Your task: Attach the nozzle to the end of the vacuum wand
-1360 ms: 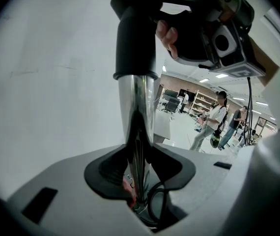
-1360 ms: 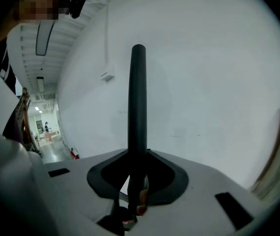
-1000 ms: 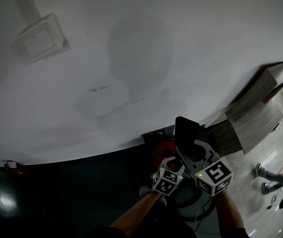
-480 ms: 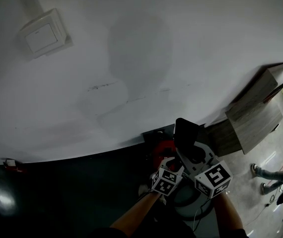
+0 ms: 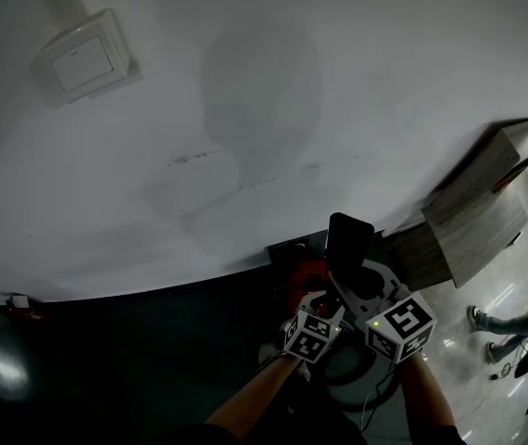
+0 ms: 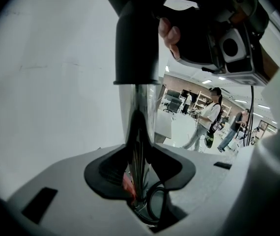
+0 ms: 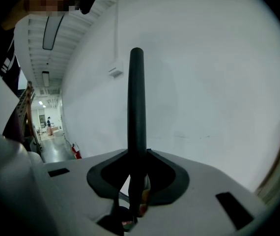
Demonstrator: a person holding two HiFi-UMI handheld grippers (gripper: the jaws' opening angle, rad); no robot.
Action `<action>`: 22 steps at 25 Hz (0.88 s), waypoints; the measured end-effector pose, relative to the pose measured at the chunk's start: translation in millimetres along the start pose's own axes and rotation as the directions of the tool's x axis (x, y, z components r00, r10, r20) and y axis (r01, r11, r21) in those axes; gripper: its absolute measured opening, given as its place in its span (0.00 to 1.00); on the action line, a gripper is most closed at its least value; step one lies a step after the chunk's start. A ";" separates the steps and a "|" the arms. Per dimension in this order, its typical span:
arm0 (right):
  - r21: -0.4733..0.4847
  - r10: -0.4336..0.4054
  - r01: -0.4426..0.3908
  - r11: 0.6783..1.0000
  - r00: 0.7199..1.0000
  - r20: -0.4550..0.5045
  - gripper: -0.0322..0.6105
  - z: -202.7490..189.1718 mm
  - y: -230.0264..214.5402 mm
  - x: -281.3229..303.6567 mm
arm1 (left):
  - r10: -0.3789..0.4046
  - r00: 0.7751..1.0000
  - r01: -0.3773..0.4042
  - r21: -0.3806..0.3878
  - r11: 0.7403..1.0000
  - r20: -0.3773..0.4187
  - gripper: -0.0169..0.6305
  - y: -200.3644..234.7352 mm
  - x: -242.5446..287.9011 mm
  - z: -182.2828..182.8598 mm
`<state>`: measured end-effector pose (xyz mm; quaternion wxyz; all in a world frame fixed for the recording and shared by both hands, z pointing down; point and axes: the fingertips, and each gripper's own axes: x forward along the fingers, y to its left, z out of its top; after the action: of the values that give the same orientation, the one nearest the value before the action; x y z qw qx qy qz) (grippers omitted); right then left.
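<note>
As forearms [image 5: 255,401] sit low, L hand-held gripper [image 6: 140,177] grips wand [image 6: 139,112]; R hand-held gripper [image 7: 136,181], nozzle [image 7: 136,97].

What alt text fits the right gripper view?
The right gripper is shut on a black nozzle that rises straight up the frame from between its jaws. Behind it is a plain white wall with a switch box; a lit corridor runs off at left.

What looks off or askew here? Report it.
Nothing stands out. The left tool grips the wand, the right tool the nozzle, whose collar sits straight over the wand's end.
</note>
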<state>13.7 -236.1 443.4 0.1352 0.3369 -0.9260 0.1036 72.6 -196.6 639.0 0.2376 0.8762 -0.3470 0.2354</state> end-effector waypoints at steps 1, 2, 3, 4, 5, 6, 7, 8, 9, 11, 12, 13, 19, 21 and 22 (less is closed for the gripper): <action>-0.009 0.001 -0.001 1.000 1.000 -0.001 0.20 -0.3 1.0 0.9 | -0.005 1.000 0.005 0.001 1.000 0.001 0.26 0.5 -0.5 0.0; -0.018 0.003 -0.003 1.000 1.000 0.002 0.20 -0.5 1.8 1.3 | -0.009 1.000 0.009 0.002 1.000 0.002 0.26 1.1 -0.8 0.4; -0.022 0.005 -0.005 1.000 1.000 0.010 0.20 -0.1 2.0 0.9 | -0.012 1.000 0.011 0.002 1.000 0.003 0.26 2.0 -0.6 1.2; -0.014 0.007 -0.006 1.000 1.000 0.026 0.20 1.5 1.1 -0.7 | -0.013 1.000 0.013 0.002 1.000 0.003 0.26 3.4 0.3 2.1; 0.009 0.007 -0.008 1.000 0.999 0.054 0.21 5.4 -0.7 -3.6 | -0.015 1.000 0.015 0.002 1.000 0.003 0.26 5.5 1.6 3.1; 0.039 0.005 -0.009 0.999 0.996 0.092 0.23 11.5 -3.1 -7.8 | -0.016 1.000 0.016 0.001 1.000 0.002 0.26 8.3 3.1 4.0; 0.064 0.000 -0.009 0.998 0.991 0.133 0.24 18.2 -5.9 -13.3 | -0.016 1.000 0.016 -0.001 1.000 0.000 0.26 11.5 4.5 4.6; 0.081 -0.008 -0.005 0.997 0.986 0.168 0.25 24.2 -8.9 -19.8 | -0.016 1.000 0.016 -0.003 1.000 -0.001 0.26 14.7 6.0 5.0; 0.099 -0.021 0.002 0.995 0.980 0.196 0.26 28.5 -12.1 -26.9 | -0.016 1.000 0.016 -0.005 1.000 0.002 0.26 17.9 7.6 5.7; 0.141 -0.055 0.022 0.990 0.970 0.235 0.26 32.1 -19.1 -41.1 | -0.015 1.000 0.016 -0.015 1.000 0.010 0.26 25.5 10.4 8.8; 0.161 -0.072 0.032 0.986 0.966 0.250 0.26 32.4 -22.3 -47.6 | -0.016 1.000 0.016 -0.021 1.000 0.011 0.26 30.2 11.7 10.5; 0.176 -0.085 0.039 0.984 0.962 0.261 0.26 31.8 -24.8 -53.3 | -0.018 1.000 0.018 -0.028 0.999 0.007 0.26 35.5 13.1 11.6; 0.211 -0.110 0.063 0.975 0.969 0.220 0.26 4.2 -28.9 -71.0 | -0.012 1.000 0.009 -0.099 0.995 -0.023 0.26 76.7 23.2 8.0; 0.264 -0.124 0.068 0.962 0.972 0.201 0.26 -9.7 -32.3 -74.4 | -0.005 1.000 0.001 -0.133 0.991 -0.025 0.26 89.2 25.9 6.3; 0.303 -0.131 0.065 0.951 0.970 0.204 0.26 -13.4 -32.8 -75.9 | -0.002 1.000 -0.002 -0.145 0.989 -0.024 0.26 93.7 27.2 6.0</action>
<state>93.4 -211.8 435.1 -0.0154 0.4086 -0.8916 0.1947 24.4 -274.2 673.8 0.3051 0.8537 -0.3604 0.2199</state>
